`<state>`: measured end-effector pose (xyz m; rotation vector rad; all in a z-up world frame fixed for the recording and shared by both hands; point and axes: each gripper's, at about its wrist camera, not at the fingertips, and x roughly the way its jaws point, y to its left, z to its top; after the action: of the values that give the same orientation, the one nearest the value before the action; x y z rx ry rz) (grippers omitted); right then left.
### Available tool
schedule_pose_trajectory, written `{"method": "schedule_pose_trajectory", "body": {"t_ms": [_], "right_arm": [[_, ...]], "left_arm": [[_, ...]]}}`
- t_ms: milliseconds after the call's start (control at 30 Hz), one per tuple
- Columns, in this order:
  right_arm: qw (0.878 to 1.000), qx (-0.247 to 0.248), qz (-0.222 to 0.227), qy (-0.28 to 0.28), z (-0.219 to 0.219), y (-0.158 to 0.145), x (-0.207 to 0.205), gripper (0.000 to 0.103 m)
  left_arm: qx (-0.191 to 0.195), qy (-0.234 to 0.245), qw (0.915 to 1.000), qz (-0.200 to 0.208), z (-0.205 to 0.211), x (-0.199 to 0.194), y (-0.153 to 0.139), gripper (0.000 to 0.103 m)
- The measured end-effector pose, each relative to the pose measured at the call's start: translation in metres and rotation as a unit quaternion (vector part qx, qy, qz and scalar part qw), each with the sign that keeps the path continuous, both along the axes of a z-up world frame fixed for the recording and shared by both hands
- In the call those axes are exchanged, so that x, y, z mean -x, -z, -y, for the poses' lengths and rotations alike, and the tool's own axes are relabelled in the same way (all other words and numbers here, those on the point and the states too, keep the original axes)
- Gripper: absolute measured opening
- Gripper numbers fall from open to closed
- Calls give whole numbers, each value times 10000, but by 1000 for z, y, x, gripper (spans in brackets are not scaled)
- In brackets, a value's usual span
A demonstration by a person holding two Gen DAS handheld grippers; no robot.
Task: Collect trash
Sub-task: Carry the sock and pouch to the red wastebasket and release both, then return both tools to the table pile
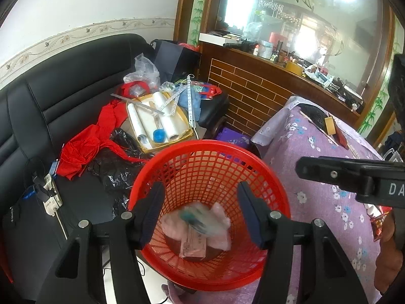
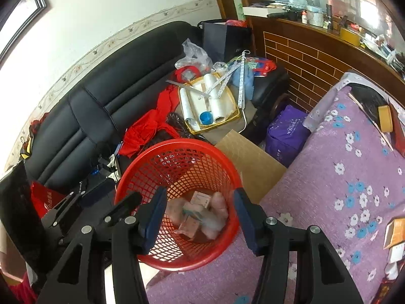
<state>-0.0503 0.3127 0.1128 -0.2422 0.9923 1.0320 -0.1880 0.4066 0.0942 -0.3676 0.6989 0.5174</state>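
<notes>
Both grippers, left (image 1: 200, 212) and right (image 2: 200, 217), hang with jaws apart and empty over a red basket (image 1: 276, 190) beside the flowered purple bedspread (image 2: 329, 190). Trash (image 1: 197, 228) lies blurred at its bottom. Behind, a black sofa (image 1: 76, 96) carries clutter.

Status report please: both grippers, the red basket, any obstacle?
Left gripper open, empty, above red basket. Right gripper open, empty, same place. Trash lies inside basket. Nothing in the way.
</notes>
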Motion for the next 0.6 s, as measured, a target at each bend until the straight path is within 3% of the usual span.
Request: {"method": "schedule_pose_trajectory", "body": {"t_ms": [300,600], "right_arm": [[9987,-84,-44,493,69,-17,2,59],[9917,-18,-201,1268,176,-17,-3,59]], "left_arm": [[-124,286,9995,27,38,-3,-16,58],[-135,959,9953,20,113,-29,-30,58]]}}
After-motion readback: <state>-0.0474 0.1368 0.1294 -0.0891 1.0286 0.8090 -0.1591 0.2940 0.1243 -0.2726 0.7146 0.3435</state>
